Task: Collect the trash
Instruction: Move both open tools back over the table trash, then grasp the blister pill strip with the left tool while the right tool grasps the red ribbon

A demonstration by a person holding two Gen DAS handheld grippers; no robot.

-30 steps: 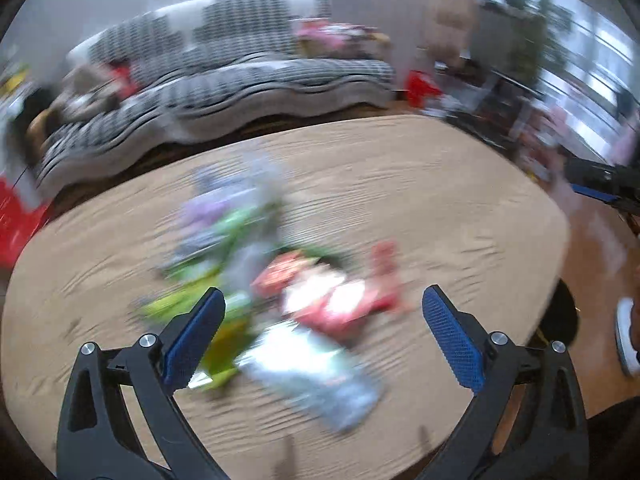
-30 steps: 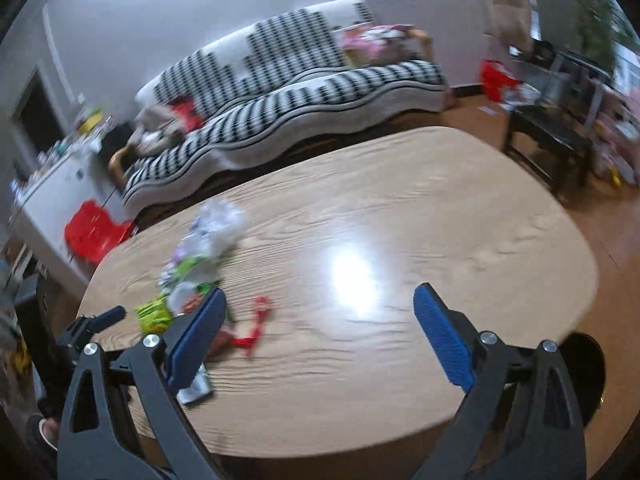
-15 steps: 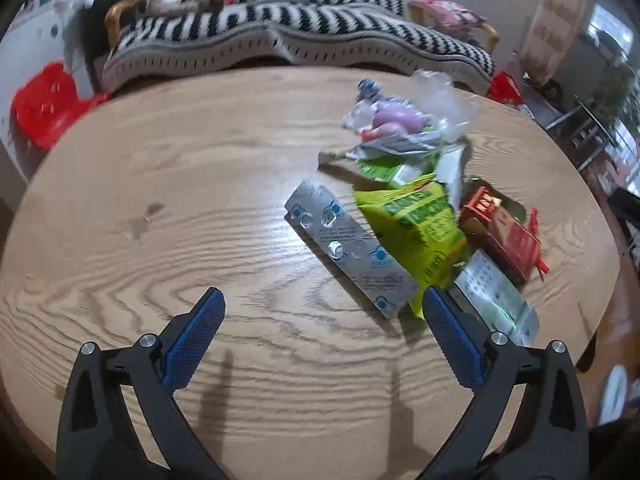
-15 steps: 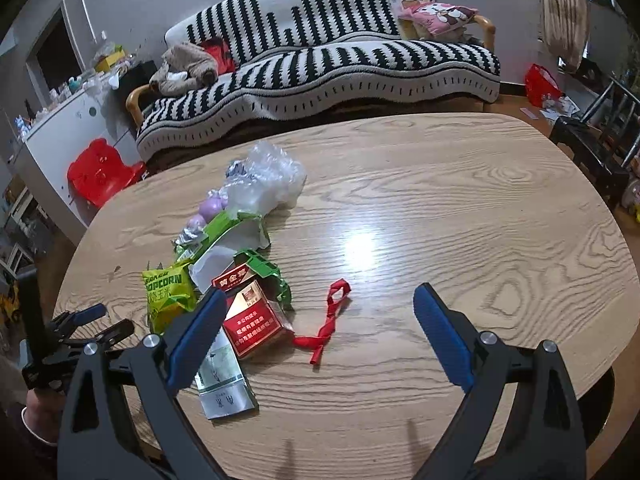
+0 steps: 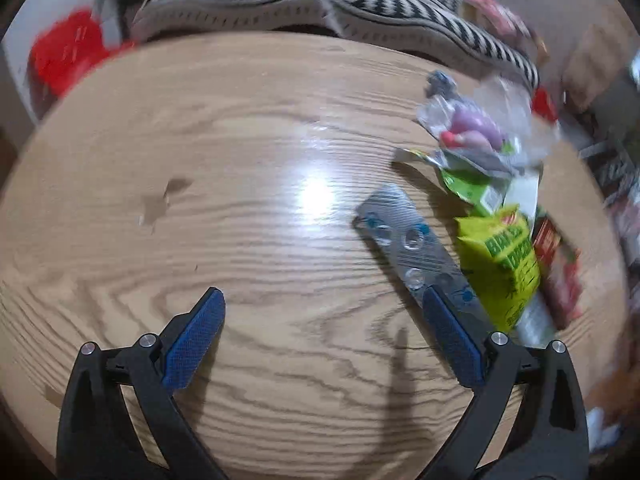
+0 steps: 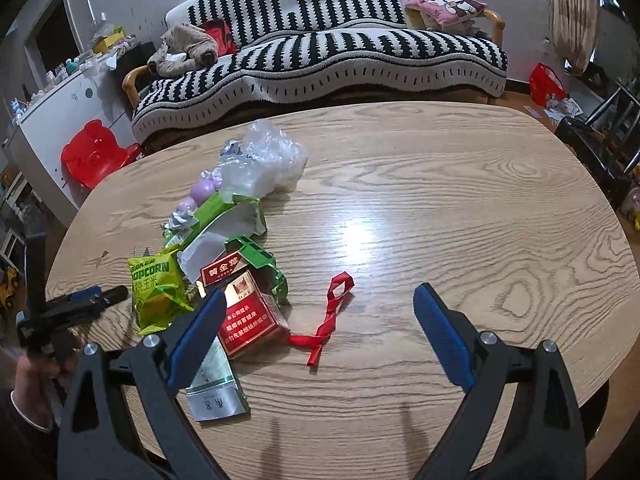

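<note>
Trash lies in a heap on the oval wooden table [image 6: 460, 200]. It includes a yellow-green popcorn bag [image 6: 156, 284] [image 5: 504, 264], a red cigarette pack [image 6: 248, 312], a red ribbon [image 6: 332, 312], a clear plastic bag [image 6: 264, 160] [image 5: 508, 120], a green wrapper [image 6: 256, 256], a white packet [image 6: 216, 384] and a silver blister strip [image 5: 412, 240]. My left gripper [image 5: 320, 336] is open and empty above the table, with the blister strip by its right finger. It also shows in the right wrist view [image 6: 84, 300]. My right gripper [image 6: 316, 340] is open and empty, over the cigarette pack and ribbon.
A black-and-white striped sofa [image 6: 320, 52] stands behind the table. A red plastic stool [image 6: 92, 152] and a white cabinet [image 6: 52, 116] are at the left. A dark chair [image 6: 600, 148] and a red bag [image 6: 546, 84] are at the right.
The left gripper has swung left across the table and closer to it, so the trash now lies at its right. The right gripper has moved closer to the cigarette pack and ribbon.
</note>
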